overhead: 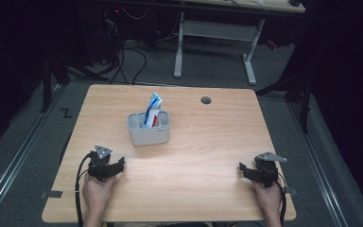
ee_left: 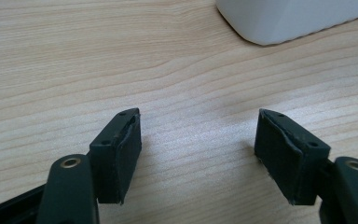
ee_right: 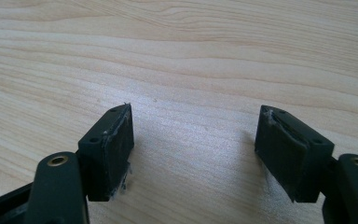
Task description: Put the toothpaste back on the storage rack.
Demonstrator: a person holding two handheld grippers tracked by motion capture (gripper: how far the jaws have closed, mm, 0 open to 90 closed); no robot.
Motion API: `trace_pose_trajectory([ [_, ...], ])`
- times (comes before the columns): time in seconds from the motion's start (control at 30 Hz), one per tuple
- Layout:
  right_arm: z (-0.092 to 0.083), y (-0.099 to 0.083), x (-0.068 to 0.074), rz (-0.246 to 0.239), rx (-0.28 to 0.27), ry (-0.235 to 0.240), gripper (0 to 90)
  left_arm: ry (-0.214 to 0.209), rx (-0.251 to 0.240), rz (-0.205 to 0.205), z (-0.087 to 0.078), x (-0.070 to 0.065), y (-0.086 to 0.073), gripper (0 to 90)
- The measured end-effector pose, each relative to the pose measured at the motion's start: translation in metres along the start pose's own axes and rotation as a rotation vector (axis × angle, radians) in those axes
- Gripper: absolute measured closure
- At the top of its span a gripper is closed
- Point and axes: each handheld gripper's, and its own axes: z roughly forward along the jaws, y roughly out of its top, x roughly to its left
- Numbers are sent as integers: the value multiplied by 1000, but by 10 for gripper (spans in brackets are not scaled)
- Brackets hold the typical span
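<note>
Dark floor and cables surround a pale wooden table (overhead: pixel 208 142), on which a grey caddy (overhead: pixel 149 130) stands left of centre with a blue-and-white toothpaste tube (overhead: pixel 152 109) upright inside it. The left gripper (overhead: pixel 116 166) is rested near the table's seven o'clock corner, with the caddy at about one o'clock from it and well apart. Its jaws are spread wide with nothing between them, only bare wood being seen in the left gripper view. The right gripper (overhead: pixel 244 170) is rested near five o'clock, likewise open and empty. If the tube is to be taken, it is best approached from above, the jaws being kept wide until its flat sides are straddled, so that the caddy is not tipped.
</note>
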Motion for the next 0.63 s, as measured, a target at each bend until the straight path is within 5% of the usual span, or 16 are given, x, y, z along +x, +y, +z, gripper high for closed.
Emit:
trace_pose_trajectory([
  [0.63, 0, 0, 0, 4, -1, -1, 281, 5, 1, -6, 0, 0, 0, 316],
])
